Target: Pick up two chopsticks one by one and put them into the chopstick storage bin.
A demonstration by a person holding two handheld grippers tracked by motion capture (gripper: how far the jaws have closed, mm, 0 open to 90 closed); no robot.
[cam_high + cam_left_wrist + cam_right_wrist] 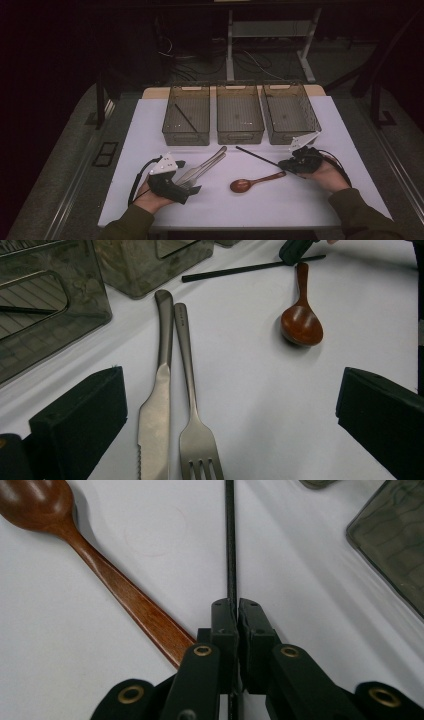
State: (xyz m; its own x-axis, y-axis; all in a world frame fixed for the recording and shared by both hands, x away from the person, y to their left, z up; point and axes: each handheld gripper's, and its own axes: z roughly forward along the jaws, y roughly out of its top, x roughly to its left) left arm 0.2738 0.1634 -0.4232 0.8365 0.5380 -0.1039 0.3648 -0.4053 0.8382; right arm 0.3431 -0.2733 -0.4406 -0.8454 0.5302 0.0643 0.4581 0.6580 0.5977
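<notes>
Judging by its look, the thin black chopstick (230, 540) you had taken was light and rigid, but its narrow, smooth shaft gave the pads little to bite on and it could easily swivel or slip. You held it near one end, the right gripper (235, 605) pinched together on it, while the rest of the stick lay flat on the table pointing toward the trays. A hold closer to its middle would probably have balanced it better once lifted.

Just beside your grip lay the reddish-brown wooden spoon (254, 182), its handle end touching or nearly touching the gripper, so a careless lift might have nudged it. Farther left, the steel knife (156, 405) and steel fork (194, 420) rested side by side between the wide-apart jaws of your left gripper (186, 176), which clamped nothing.

You worked on a smooth white tabletop (280, 205), slick enough that cutlery would slide rather than catch. Three smoky translucent plastic bins (240, 131) stood in a row along the far edge, and the left one already held another black chopstick (185, 118). Beyond the table the room was dark, with desk legs and loose cables (250, 62) on the floor.
</notes>
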